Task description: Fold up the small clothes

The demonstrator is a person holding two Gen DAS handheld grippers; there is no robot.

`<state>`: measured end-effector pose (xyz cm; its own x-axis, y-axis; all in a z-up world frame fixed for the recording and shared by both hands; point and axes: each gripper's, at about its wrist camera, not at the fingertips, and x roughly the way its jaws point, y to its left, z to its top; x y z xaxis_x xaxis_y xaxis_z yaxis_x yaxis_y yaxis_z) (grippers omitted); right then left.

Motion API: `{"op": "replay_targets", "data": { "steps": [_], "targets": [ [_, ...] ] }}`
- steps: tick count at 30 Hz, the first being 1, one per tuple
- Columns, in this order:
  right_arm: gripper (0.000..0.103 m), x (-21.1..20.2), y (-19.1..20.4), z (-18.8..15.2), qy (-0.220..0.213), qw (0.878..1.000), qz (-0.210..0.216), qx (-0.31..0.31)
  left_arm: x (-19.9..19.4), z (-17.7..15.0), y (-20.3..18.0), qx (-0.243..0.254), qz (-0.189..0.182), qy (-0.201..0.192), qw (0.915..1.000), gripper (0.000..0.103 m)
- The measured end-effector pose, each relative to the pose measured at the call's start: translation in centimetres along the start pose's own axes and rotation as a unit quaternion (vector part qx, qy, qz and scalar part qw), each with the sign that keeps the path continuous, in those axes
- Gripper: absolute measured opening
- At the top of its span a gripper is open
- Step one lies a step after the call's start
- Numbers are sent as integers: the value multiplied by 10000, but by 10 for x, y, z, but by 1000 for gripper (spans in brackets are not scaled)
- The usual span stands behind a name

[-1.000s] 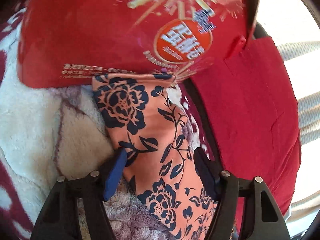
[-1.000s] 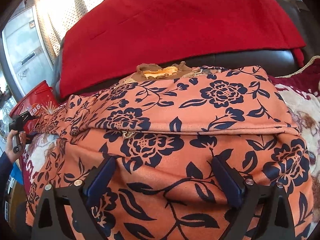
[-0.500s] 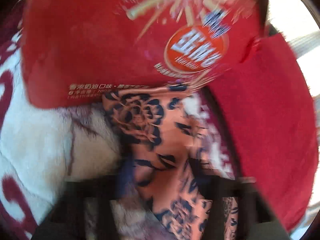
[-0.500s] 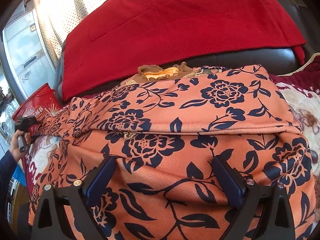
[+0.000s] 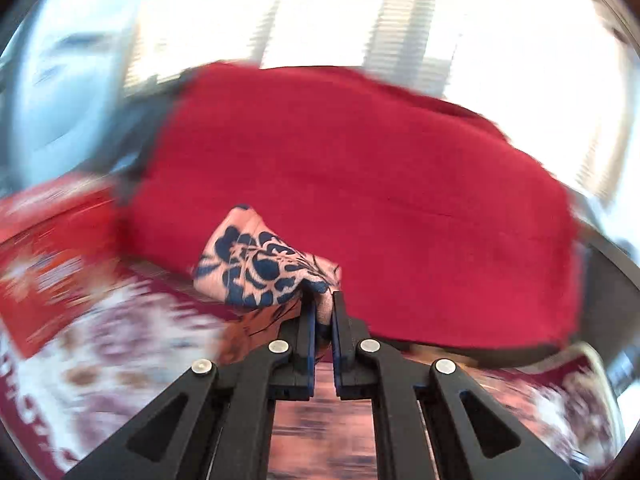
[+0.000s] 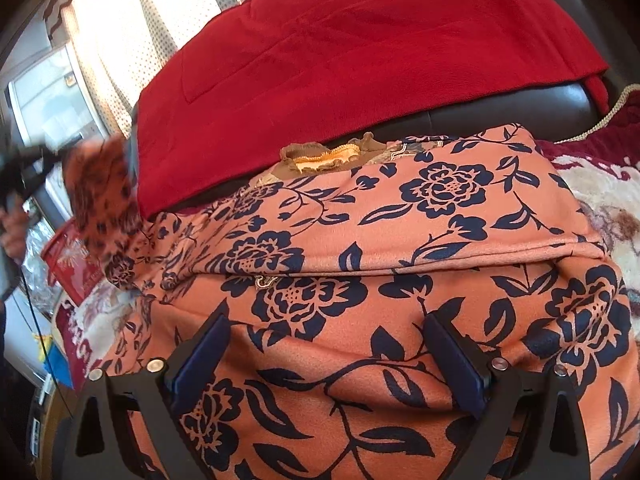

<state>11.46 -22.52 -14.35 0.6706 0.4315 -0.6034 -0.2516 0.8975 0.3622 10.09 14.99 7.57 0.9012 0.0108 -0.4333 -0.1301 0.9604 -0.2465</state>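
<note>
An orange garment (image 6: 400, 240) printed with dark blue flowers lies across the sofa seat, its upper half folded over the lower. In the left wrist view my left gripper (image 5: 323, 304) is shut on the end of the garment's long strip (image 5: 264, 264), which bunches up above the pads. The same strip (image 6: 104, 200) shows blurred and lifted at the far left of the right wrist view, with a hand (image 6: 12, 232) beside it. My right gripper (image 6: 324, 328) stands open, its blue pads resting wide apart on the cloth's near part without pinching it.
A red blanket (image 6: 360, 60) drapes the dark sofa back (image 6: 500, 108). A brown and gold ruffled cloth (image 6: 320, 156) peeks out behind the garment. A red printed box (image 6: 72, 264) sits at the left end, on a white and maroon fleece cover (image 6: 600, 184).
The left gripper closed on the strip's end and lifted it off the seat, swinging up toward the red blanket. The right gripper stayed open on the cloth.
</note>
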Motion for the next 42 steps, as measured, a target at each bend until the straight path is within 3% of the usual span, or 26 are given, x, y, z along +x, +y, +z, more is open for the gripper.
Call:
{"op": "replay_targets", "data": {
  "steps": [3, 4, 5, 6, 7, 10, 14, 16, 19, 21, 27, 28, 29, 30, 31, 33, 35, 37, 39, 40, 42],
  "targets": [
    [99, -4, -5, 0, -73, 9998, 129, 133, 9, -27, -105, 573, -755, 322, 9950, 10],
    [99, -7, -7, -1, -104, 9996, 189, 187, 16, -35, -124, 746, -900, 430, 9922, 19],
    [98, -8, -9, 0, -123, 9993, 250, 236, 27, -57, -155, 1145, -1089, 710, 9849, 35],
    [99, -10, -11, 0, -148, 9989, 323, 301, 39, -69, -165, 1360, -1154, 918, 9797, 69],
    [99, -12, -14, 0, -182, 9984, 393, 376, 48, -87, -174, 1584, -1135, 1153, 9740, 76],
    [98, -24, -24, 0, -331, 9951, 571, 730, 62, -128, -156, 1905, -591, 1349, 9706, 76],
    [99, -40, -38, 4, -474, 9871, 781, 1317, 58, -131, -74, 1025, -138, 1291, 9862, 77],
    [98, -43, -43, 12, -488, 9832, 832, 1550, 67, -136, -48, 688, 147, 1280, 9893, 77],
    [99, -41, -54, 35, -512, 9746, 898, 1985, 79, -147, 5, 172, 543, 1480, 9873, 77],
    [99, -29, -61, 54, -400, 9687, 928, 2268, 89, -156, 21, -42, 633, 1554, 9858, 77],
    [96, 30, -79, 81, 398, 9444, 367, 3243, 94, -184, 46, -329, 529, 1634, 9846, 77],
    [93, 33, -78, 85, 396, 9445, 253, 3252, 97, -186, 48, -385, 469, 1713, 9833, 77],
    [70, 37, -73, 93, 436, 9496, 76, 3102, 100, -187, 48, -438, 423, 1712, 9834, 77],
    [13, 43, -67, 101, 575, 9552, -28, 2902, 100, -187, 48, -474, 396, 1694, 9836, 77],
    [6, 49, -56, 111, 712, 9624, -202, 2613, 101, -187, 50, -521, 372, 1700, 9834, 77],
    [5, 40, -35, 124, 532, 9758, -549, 2047, 104, -187, 52, -571, 352, 1734, 9826, 77],
    [5, 7, 1, 133, -76, 9883, -1034, 1121, 98, -184, 52, -546, 385, 1567, 9854, 77],
    [5, -17, 21, 124, -552, 9850, -1509, 626, 87, -179, 46, -408, 500, 1181, 9909, 77],
    [9, -3, 13, 104, -256, 9807, -1869, 518, 85, -178, 41, -269, 522, 1103, 9922, 82],
    [9, 20, -4, 89, 261, 9804, -1850, 631, 92, -181, 37, -141, 501, 1294, 9902, 83],
    [11, 38, -29, 69, 713, 9779, -1629, 1097, 107, -188, 33, 4, 529, 1709, 9839, 83]
  ]
}}
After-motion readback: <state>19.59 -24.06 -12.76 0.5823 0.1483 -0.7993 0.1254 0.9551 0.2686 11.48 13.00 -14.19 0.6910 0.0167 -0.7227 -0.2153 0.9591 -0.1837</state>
